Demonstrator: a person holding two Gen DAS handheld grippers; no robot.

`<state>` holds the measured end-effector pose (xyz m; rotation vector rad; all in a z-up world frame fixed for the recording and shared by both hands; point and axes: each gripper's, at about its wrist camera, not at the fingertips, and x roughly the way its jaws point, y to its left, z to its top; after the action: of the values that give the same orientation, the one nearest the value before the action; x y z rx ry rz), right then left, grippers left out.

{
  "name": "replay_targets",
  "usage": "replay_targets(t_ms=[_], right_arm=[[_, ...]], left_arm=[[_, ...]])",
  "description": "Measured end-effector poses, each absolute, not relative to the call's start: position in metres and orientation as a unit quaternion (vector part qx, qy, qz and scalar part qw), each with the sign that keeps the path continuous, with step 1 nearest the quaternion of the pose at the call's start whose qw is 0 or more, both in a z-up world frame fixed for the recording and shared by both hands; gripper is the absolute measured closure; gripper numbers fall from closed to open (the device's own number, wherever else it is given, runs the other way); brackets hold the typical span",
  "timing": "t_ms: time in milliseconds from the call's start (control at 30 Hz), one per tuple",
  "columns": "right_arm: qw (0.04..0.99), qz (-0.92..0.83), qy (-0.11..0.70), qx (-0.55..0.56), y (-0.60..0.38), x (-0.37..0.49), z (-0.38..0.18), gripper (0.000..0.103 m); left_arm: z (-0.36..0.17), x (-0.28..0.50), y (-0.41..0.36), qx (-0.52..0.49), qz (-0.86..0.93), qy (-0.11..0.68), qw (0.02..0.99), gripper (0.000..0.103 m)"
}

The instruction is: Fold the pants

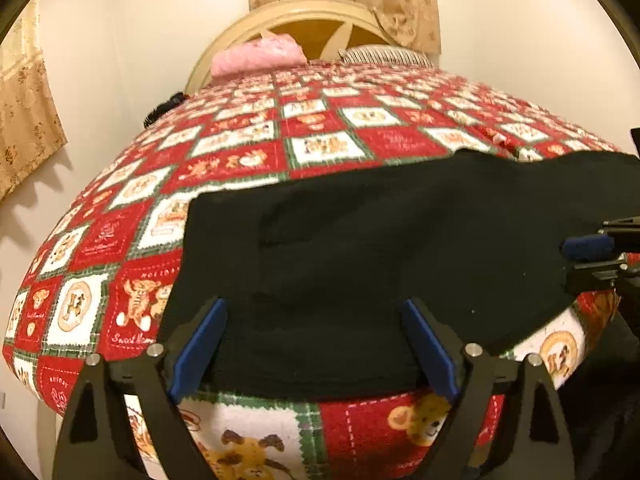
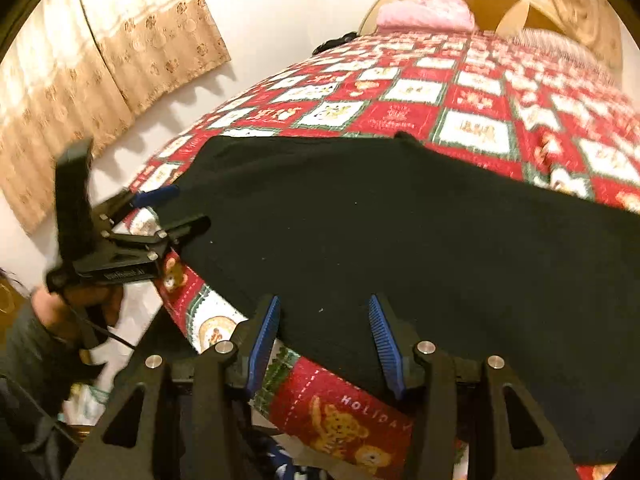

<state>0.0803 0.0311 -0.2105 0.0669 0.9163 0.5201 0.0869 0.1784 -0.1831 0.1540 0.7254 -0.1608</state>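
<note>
The left black two-finger gripper with blue ribbed pads (image 1: 314,308) enters its own wrist view from 6 o'clock with both fingers spread wide apart; in the right wrist view it appears at 9 o'clock, carried by the person's left hand (image 2: 76,304) wrapped around its handle. The right black two-finger gripper with blue ribbed pads (image 2: 324,304) likewise enters from 6 o'clock, fingers parted, and appears at 3 o'clock in the left wrist view.

Black pants (image 1: 380,256) lie spread flat across the near edge of the bed (image 1: 240,160), dark cloth smooth with faint creases, stretching from ahead of the left tongs (image 1: 314,344) over to the right tongs (image 2: 324,340).
</note>
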Motion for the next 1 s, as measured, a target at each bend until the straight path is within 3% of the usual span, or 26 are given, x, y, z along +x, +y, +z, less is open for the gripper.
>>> replay_targets(t_ms=[233, 567, 733, 1000], right_arm=[[0.9, 0.19, 0.39, 0.045, -0.036, 0.071, -0.168, 0.054], [0.932, -0.168, 0.308, 0.091, -0.338, 0.005, -0.078, 0.054], [0.906, -0.238, 0.324, 0.128, -0.431, -0.006, -0.085, 0.054], [0.9, -0.203, 0.343, 0.179, -0.46, 0.007, -0.115, 0.055]], left_arm=[[-0.169, 0.082, 0.178, 0.06, -0.068, 0.346, 0.934, 0.011], [-0.172, 0.094, 0.174, 0.037, -0.048, 0.35, 0.935, 0.011], [-0.168, 0.099, 0.159, 0.046, -0.059, 0.354, 0.932, 0.011], [-0.153, 0.108, 0.124, 0.085, -0.086, 0.349, 0.929, 0.011]])
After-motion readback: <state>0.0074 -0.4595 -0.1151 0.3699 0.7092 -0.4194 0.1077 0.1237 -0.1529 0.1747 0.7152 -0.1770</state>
